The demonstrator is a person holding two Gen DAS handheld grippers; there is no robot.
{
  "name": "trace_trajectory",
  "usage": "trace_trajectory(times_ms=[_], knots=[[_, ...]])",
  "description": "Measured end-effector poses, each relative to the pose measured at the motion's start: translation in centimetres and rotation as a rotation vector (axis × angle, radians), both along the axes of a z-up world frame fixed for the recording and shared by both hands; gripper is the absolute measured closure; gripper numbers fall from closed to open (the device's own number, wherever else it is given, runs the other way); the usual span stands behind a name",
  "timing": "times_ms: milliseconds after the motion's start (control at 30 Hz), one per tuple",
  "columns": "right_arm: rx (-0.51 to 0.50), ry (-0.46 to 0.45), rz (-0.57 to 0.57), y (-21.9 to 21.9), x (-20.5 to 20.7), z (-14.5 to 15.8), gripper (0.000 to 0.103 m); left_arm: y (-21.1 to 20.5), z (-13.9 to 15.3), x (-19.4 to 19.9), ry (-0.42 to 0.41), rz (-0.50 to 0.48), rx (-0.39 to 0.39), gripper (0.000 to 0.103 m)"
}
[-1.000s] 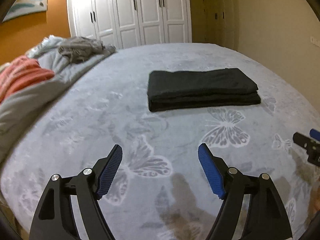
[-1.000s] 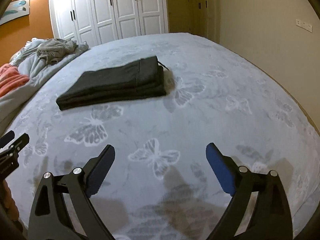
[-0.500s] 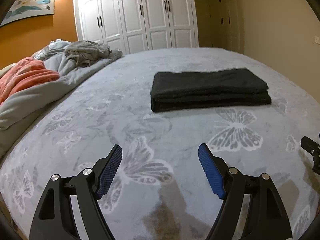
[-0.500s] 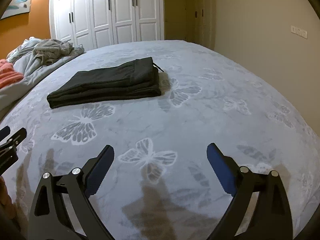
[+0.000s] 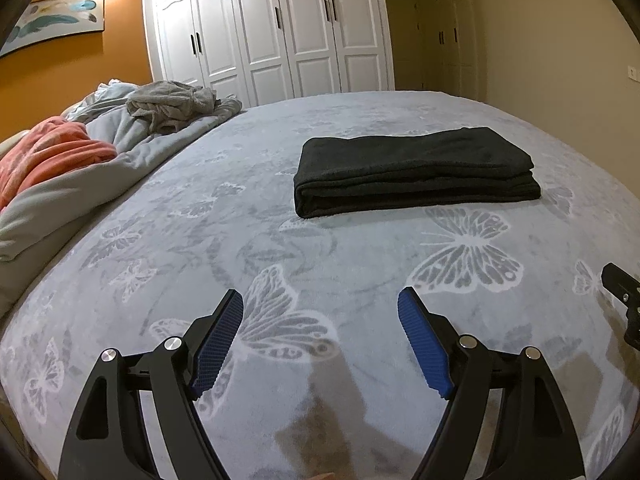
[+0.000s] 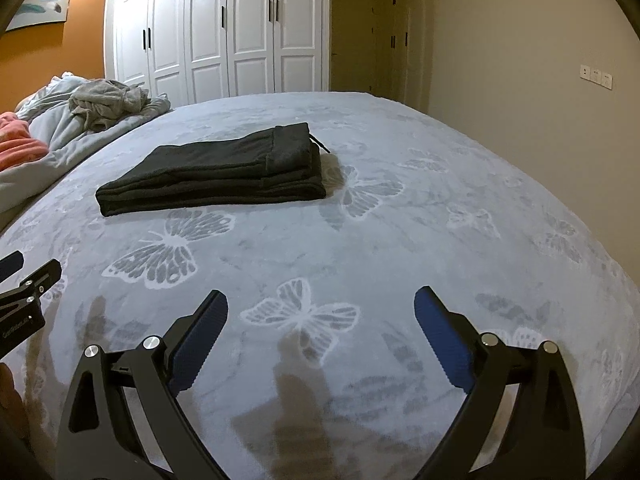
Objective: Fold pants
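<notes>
Neatly folded black pants (image 5: 416, 170), plush bedspread (image 5: 240, 240)

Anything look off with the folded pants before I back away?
Only a small thing: a drawstring pokes out past the waistband end of the black pants. Otherwise the stack lies flat and even on the bedspread.

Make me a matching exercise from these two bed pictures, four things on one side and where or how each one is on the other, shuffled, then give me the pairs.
Column 1
1. black pants
2. orange blanket
3. grey garment
4. left claw

Column 2
A. crumpled on top of the pale duvet
B. open, holding nothing, above the butterfly bedspread
C. folded in a flat stack on the bedspread
D. bunched at the far left edge

Pairs: 1-C, 2-D, 3-A, 4-B
</notes>
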State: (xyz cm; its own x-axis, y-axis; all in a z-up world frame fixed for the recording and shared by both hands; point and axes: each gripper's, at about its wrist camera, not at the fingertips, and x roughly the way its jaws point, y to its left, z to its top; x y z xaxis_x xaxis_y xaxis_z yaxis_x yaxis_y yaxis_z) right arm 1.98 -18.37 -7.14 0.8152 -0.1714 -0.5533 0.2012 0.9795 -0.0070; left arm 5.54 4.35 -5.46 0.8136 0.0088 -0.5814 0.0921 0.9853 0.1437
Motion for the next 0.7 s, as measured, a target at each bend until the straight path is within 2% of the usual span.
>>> trace_trajectory(times_ms=[700], knots=[[-0.023, 0.005, 0.013, 0.75, -0.2, 0.02, 0.01, -1.13, 0.02, -1.04, -0.019, -0.031, 0.02, 0.026]])
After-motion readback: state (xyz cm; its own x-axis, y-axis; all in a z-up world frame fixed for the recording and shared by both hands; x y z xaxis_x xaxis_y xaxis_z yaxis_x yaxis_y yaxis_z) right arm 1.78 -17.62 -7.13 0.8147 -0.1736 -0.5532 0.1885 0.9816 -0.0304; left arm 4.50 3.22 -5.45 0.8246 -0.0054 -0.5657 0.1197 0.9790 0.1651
